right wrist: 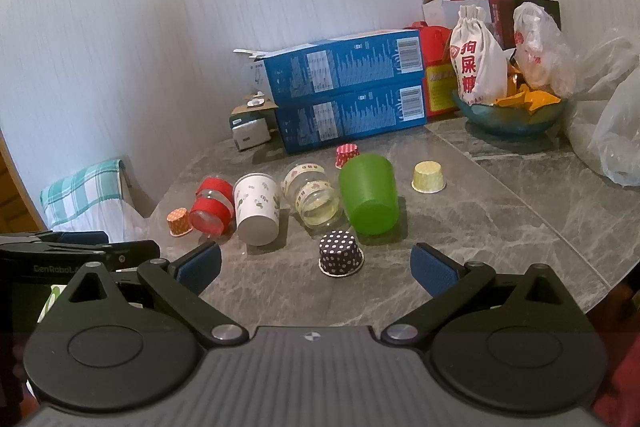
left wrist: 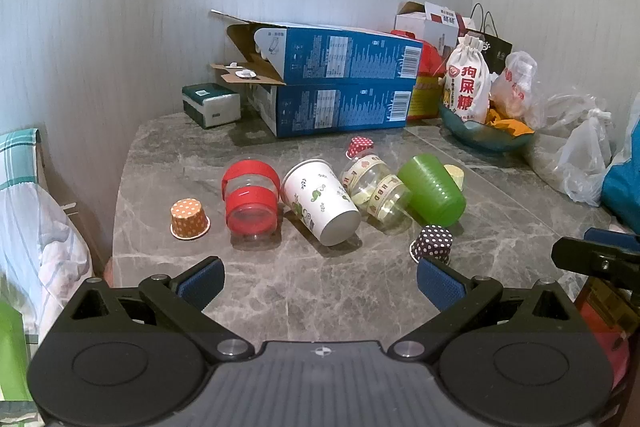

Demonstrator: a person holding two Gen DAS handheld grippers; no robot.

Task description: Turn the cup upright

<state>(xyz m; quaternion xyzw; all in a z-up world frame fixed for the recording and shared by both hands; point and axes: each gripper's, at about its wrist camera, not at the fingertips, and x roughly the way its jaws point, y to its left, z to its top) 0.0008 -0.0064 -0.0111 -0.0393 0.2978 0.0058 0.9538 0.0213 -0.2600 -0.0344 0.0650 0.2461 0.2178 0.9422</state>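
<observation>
Several cups lie on their sides in a row on the grey marble table (left wrist: 304, 291): a clear cup with red bands (left wrist: 250, 201) (right wrist: 211, 207), a white paper cup with green leaves (left wrist: 320, 205) (right wrist: 257, 207), a clear cup with patterned tape (left wrist: 376, 189) (right wrist: 314, 197) and a green plastic cup (left wrist: 434, 189) (right wrist: 370, 193). Small paper baking cups stand upside down around them: orange (left wrist: 189, 219), dark polka-dot (right wrist: 340, 253), yellow (right wrist: 429, 177), red (right wrist: 346, 154). My left gripper (left wrist: 320, 283) and right gripper (right wrist: 316, 267) are open and empty, short of the row.
Two stacked blue boxes (left wrist: 340, 87) and a tissue pack (left wrist: 211, 105) stand at the back by the wall. A teal bowl (right wrist: 510, 117) with snack bags, a white cloth pouch (right wrist: 476, 59) and plastic bags (right wrist: 612, 131) fill the right. A chair with checked cloth (right wrist: 82, 195) stands left.
</observation>
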